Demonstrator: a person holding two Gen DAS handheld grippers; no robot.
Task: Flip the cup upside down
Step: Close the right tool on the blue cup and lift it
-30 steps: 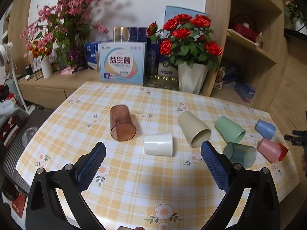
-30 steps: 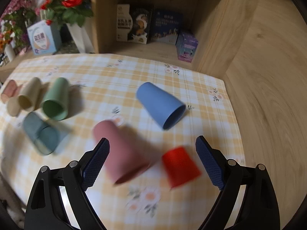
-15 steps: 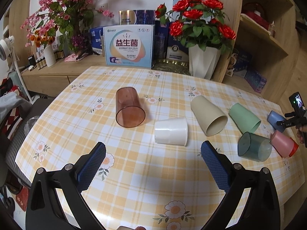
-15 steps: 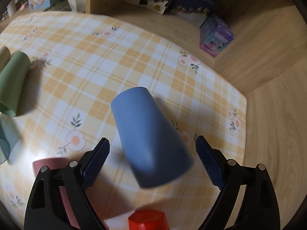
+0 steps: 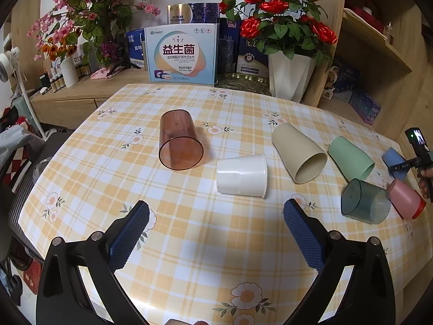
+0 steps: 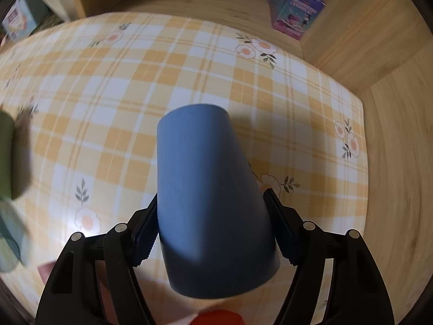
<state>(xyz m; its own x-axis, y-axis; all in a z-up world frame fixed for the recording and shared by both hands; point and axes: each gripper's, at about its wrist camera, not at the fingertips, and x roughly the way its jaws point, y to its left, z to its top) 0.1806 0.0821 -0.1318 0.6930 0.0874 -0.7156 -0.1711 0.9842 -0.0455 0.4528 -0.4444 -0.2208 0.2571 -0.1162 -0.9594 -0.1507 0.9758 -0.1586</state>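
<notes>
A blue cup (image 6: 208, 203) lies on its side on the yellow checked tablecloth (image 6: 189, 67), base pointing away from me. My right gripper (image 6: 209, 224) has closed its two pads onto the cup's sides near the rim end. In the left wrist view the same blue cup (image 5: 393, 159) shows at the far right with the right gripper's body (image 5: 422, 159) over it. My left gripper (image 5: 216, 230) is open and empty, above the near part of the table, short of the white cup (image 5: 241, 175).
Other cups lie on their sides: brown clear (image 5: 180, 143), beige (image 5: 297, 153), green (image 5: 350, 157), teal clear (image 5: 365, 201), pink (image 5: 406, 199) with a red one (image 6: 216, 318) by it. Boxes and a rose vase (image 5: 291, 77) stand behind. The table edge (image 6: 362, 124) is close on the right.
My right gripper moved forward over the blue cup and shut its pads on it. The left gripper stayed open and shifted only slightly.
</notes>
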